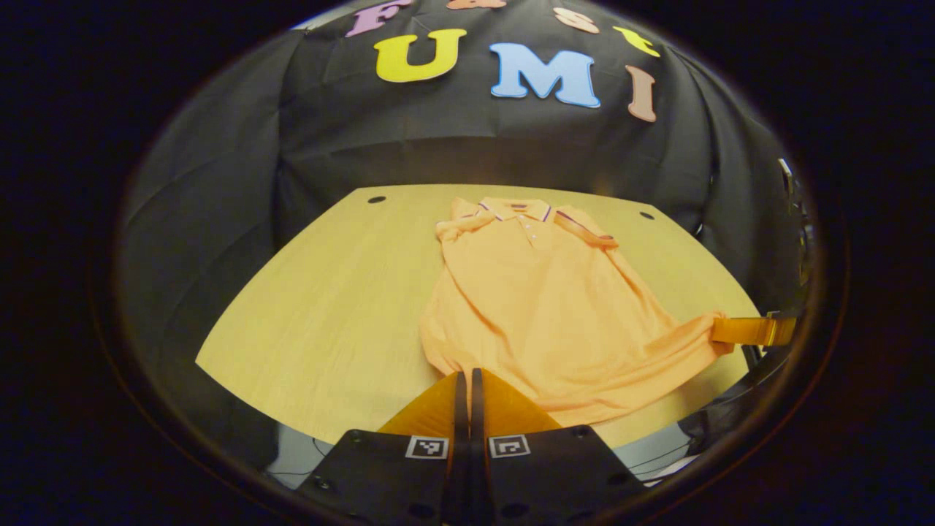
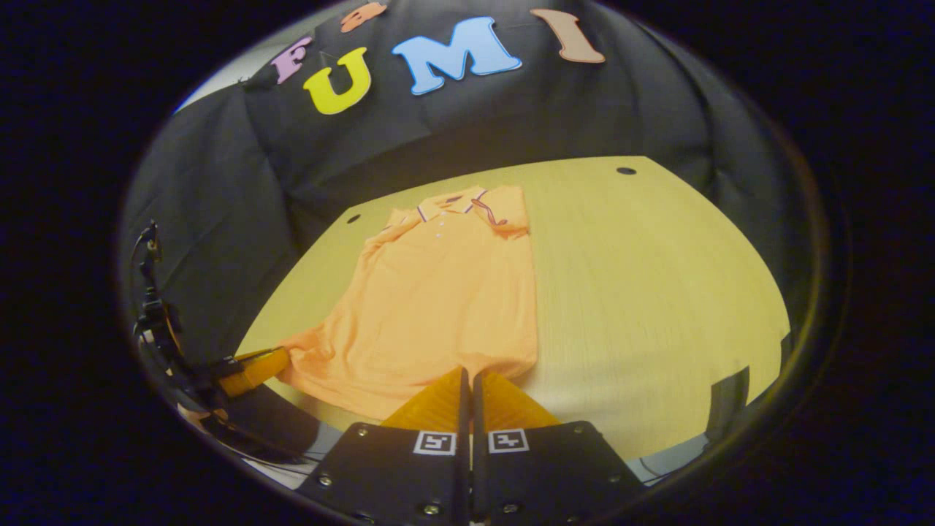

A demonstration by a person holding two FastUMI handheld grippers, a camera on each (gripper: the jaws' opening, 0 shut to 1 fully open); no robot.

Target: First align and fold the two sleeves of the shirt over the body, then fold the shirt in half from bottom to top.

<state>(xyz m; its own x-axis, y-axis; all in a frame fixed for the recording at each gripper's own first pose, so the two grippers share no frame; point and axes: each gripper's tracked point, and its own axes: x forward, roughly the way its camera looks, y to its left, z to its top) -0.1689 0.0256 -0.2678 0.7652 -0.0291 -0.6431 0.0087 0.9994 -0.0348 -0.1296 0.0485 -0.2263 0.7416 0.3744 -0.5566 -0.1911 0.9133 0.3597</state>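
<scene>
An orange polo shirt (image 1: 540, 307) lies face up on the wooden table (image 1: 329, 314), collar (image 1: 515, 210) toward the far wall. Both sleeves are folded in over the body. My left gripper (image 1: 467, 374) is shut on the near left corner of the hem. My right gripper (image 1: 719, 332) pinches the hem's other corner, and the cloth is pulled out toward it. In the right gripper view the shirt (image 2: 438, 307) runs away from my right gripper (image 2: 467, 372), which is shut on the hem. The left gripper (image 2: 281, 359) holds the stretched far corner there.
The table's front edge runs just below both grippers. Small dark holes (image 1: 376, 199) (image 1: 646, 215) mark the table's far corners. Bare tabletop (image 2: 657, 292) spreads to the shirt's right. A stand with cables (image 2: 153, 307) rises off the table's left side.
</scene>
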